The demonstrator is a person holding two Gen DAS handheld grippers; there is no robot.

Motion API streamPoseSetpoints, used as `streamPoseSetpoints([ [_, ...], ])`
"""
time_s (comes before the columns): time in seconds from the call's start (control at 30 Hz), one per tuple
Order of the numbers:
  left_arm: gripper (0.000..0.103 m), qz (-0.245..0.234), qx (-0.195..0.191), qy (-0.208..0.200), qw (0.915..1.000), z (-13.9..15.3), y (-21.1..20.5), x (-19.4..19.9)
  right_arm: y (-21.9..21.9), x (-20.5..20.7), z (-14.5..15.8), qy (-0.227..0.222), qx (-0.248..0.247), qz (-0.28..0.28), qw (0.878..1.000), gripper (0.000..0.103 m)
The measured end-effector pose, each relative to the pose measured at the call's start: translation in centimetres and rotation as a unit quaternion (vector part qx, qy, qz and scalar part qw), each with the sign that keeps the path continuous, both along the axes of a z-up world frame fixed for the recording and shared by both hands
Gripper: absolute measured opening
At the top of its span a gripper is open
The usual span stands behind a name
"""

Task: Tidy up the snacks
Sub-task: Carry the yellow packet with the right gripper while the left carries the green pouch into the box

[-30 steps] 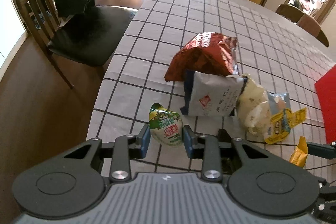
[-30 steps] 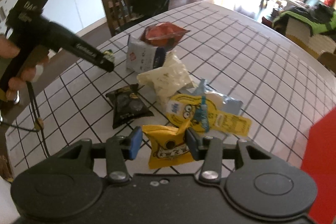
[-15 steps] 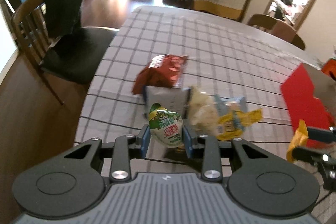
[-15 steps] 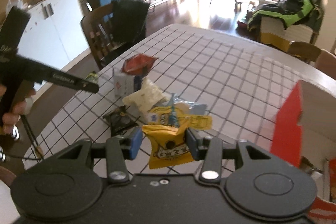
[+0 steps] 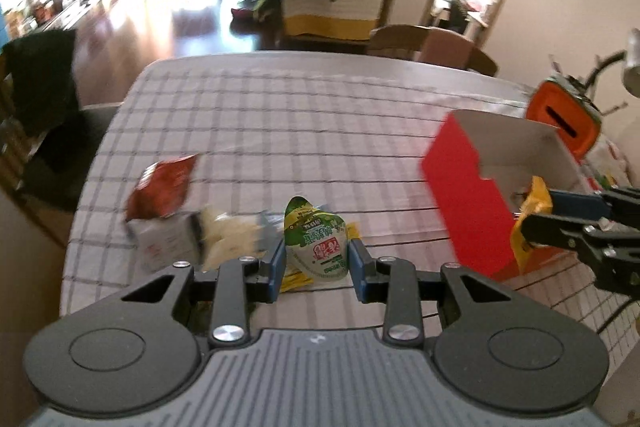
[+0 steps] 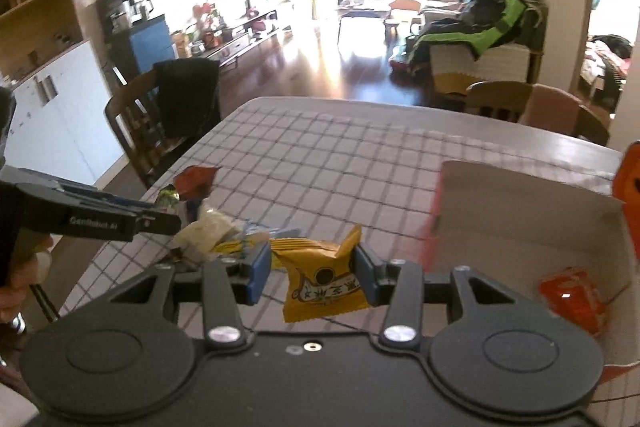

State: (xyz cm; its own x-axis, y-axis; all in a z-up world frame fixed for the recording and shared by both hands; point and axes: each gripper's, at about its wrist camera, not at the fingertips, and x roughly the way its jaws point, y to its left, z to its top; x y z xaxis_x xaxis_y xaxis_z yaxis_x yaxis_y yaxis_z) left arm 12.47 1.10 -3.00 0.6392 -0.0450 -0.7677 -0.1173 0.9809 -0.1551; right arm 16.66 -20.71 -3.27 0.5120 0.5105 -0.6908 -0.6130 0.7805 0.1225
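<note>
Snacks sit in both of your claws, lifted clear of the table. Your left gripper [image 5: 316, 259] is clamped on a green and white pouch [image 5: 316, 245], its blue pads pressing the pouch from both sides. Your right gripper [image 6: 312, 275] pinches a yellow packet [image 6: 320, 283] the same way, and from the left camera you can see that packet hanging at the near edge of the red box [image 5: 464, 195].

Below your left claw the rest of the pile lies together on the checked tablecloth [image 5: 304, 115]: a dark red bag [image 5: 164, 191] farthest out, a white packet [image 5: 164, 247] touching it, then a pale lumpy bag [image 5: 230, 237] just beside that. They are blurred, so you cannot read any print.

The red box stands open on the right part of the table, white inside. One orange-red packet [image 6: 572, 297] lies on its floor near the right wall. An orange object with a dark slot [image 5: 564, 119] rises behind the box; what it is cannot be told.

Around the table you have a wooden chair with a dark cloth over its back [image 6: 176, 115] on the left, another wooden chair [image 6: 500, 99] at the far end, and beyond it a sunlit living room with a glossy dark floor and a piece of furniture piled with green and black clothing [image 6: 484, 27].
</note>
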Motion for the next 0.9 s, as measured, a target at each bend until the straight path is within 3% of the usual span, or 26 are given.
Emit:
streamPoseSetpoints([
  [0.37,0.033,-0.078,0.016,-0.017,0.9967,1.2,-9.0,3.9,-6.4,3.2,-0.2,0.0,-0.003,-0.06,0.998,0.045],
  [0.9,0.033,-0.126,0.027,0.03,0.9912,-1.3,-19.0,11.2,-15.2,10.2,-3.9,0.071,-0.031,-0.135,0.988,0.045],
])
